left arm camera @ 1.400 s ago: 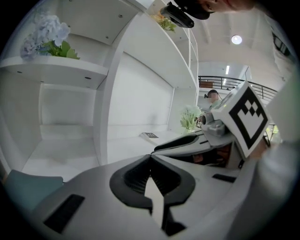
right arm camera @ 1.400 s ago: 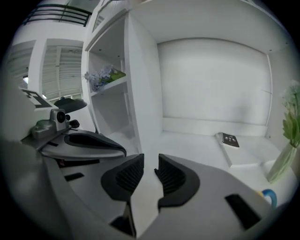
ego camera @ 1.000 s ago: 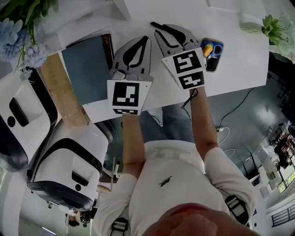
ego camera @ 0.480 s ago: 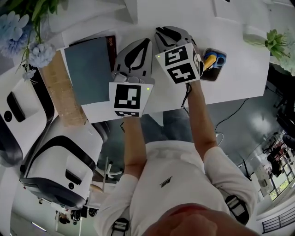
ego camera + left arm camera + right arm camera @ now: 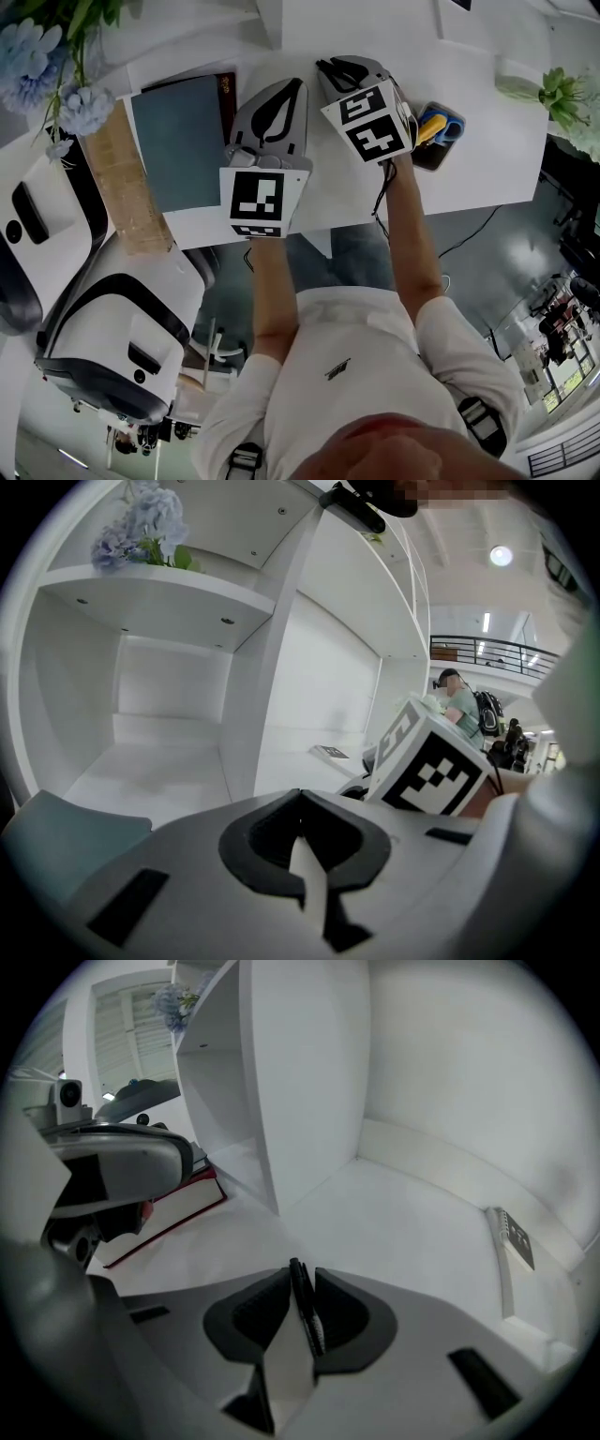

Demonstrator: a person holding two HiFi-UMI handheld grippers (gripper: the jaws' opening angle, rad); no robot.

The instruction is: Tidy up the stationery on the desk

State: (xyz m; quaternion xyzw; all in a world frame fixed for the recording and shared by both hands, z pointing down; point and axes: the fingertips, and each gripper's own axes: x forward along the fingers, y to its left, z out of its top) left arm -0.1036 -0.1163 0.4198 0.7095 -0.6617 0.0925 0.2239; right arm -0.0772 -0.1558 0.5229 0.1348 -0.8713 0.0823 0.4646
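Observation:
In the right gripper view a thin black pen (image 5: 305, 1312) stands clamped between the pads of my right gripper (image 5: 300, 1274), which is shut on it. From the head view that gripper (image 5: 333, 67) hovers over the white desk (image 5: 469, 178), left of a dark pen holder (image 5: 431, 148) with yellow and blue scissors (image 5: 434, 120) in it. My left gripper (image 5: 298, 84) sits beside it, shut with nothing between its pads (image 5: 300, 799). A teal book (image 5: 180, 141) on a dark red book (image 5: 226, 89) lies left of it.
White shelf compartments with an upright divider (image 5: 300, 1082) rise behind the desk. A small notepad (image 5: 511, 1239) lies in the right compartment. Blue flowers (image 5: 37, 66) and a wooden board (image 5: 122, 183) are at left, a green plant (image 5: 561, 89) at right, white machines (image 5: 122, 328) below.
My right gripper has tilted and turned, its marker cube shifting up the picture; the pen's tip shows less beyond the jaws. The left gripper has barely moved.

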